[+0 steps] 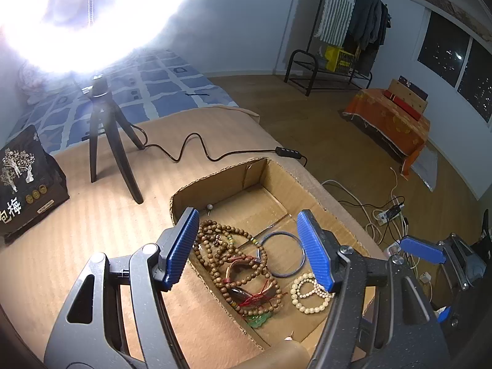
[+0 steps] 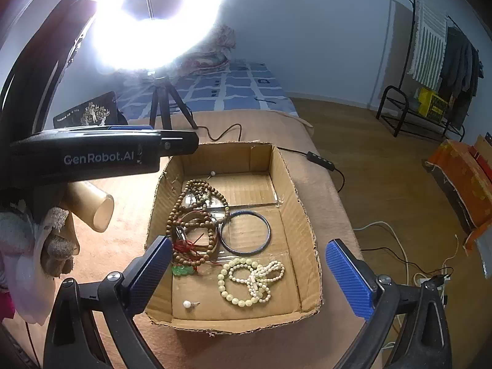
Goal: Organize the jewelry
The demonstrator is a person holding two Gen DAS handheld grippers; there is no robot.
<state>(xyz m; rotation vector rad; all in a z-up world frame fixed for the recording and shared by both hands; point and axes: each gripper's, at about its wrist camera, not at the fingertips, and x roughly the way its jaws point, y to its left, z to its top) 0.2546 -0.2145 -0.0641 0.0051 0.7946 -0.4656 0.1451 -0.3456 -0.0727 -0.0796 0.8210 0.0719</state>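
A shallow cardboard box (image 2: 301,215) sits on a tan blanket and holds jewelry. Inside lie brown wooden bead strands (image 2: 196,209), a blue bangle (image 2: 246,230), cream pearl bracelets (image 2: 249,279), a green jade pendant (image 2: 183,270) with red cord, and a pearl earring (image 2: 187,304). My right gripper (image 2: 249,279) is open above the box's near half. My left gripper (image 1: 249,246) is open over the wooden beads (image 1: 233,264) and bangle (image 1: 281,253) in the same box (image 1: 221,175); its body (image 2: 101,150) shows in the right view, held by a gloved hand.
A ring light on a black tripod (image 1: 107,135) stands behind the box, its cable (image 1: 196,147) trailing right. A dark gift box (image 1: 24,181) sits at left. A pale tube (image 2: 95,206) lies left of the box. The bed edge drops to wooden floor with cables (image 1: 384,212).
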